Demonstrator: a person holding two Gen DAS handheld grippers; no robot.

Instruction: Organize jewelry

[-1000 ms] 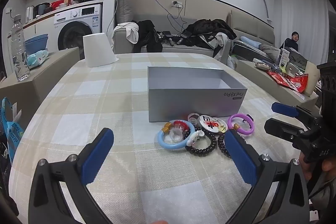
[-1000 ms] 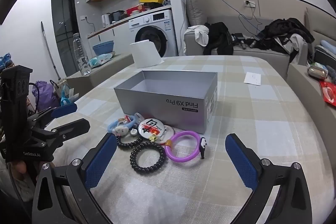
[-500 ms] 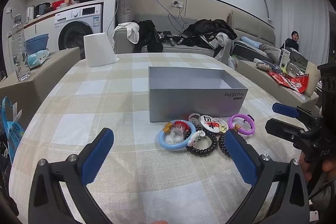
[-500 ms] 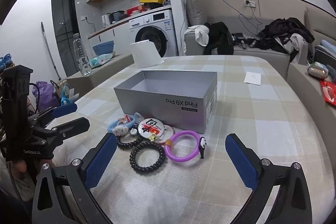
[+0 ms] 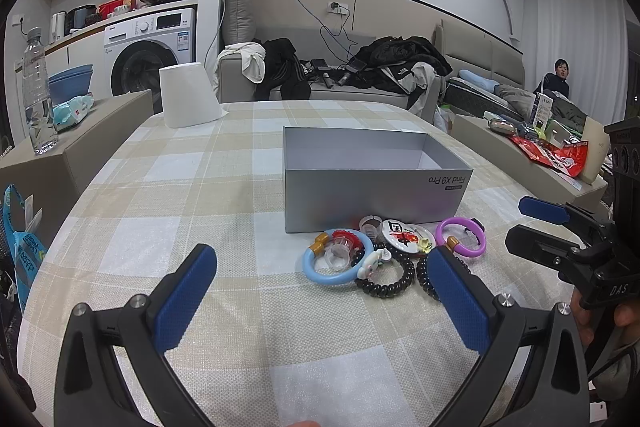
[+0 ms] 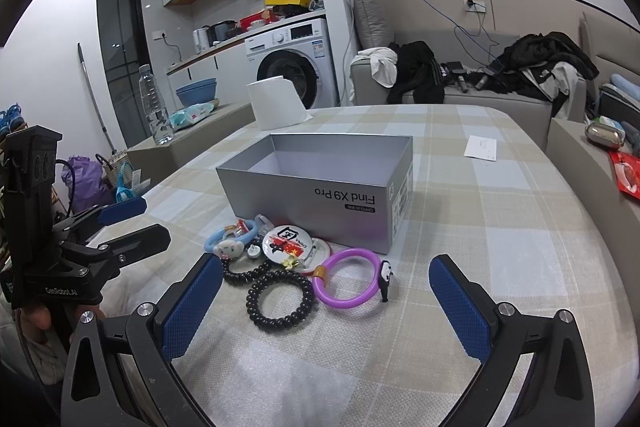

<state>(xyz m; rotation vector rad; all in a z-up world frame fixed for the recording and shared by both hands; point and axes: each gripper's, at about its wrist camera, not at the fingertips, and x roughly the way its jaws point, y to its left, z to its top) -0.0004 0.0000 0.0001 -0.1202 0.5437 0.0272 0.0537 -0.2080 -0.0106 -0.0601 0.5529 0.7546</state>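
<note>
Hovering before the first pick, nothing boxed yet.
Grey box (image 6: 320, 187) sits empty; just before it lie the purple ring (image 6: 347, 283) and black bead bracelet (image 6: 280, 301). 2 grippers, left gripper (image 5: 320, 291) and right gripper (image 6: 326, 301), gape wide, empty; next, probably close on 1 piece.

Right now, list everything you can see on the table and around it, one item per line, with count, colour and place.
box: one, silver-grey, open, mid table.
bead bracelets: two, black, in front of the box.
ring bracelet: one, purple, right end of the pile.
ring bracelet: one, light blue, left end of the pile.
round badge: one, white with red print, against the box.
paper roll: one, white, far left of the table.
card: one, white, far right of the table.
water bottle: one, clear, ledge on the left.
washing machine: one, white, behind.
left hand-held gripper: blue pads, open, empty.
right hand-held gripper: blue pads, open, empty.
</note>
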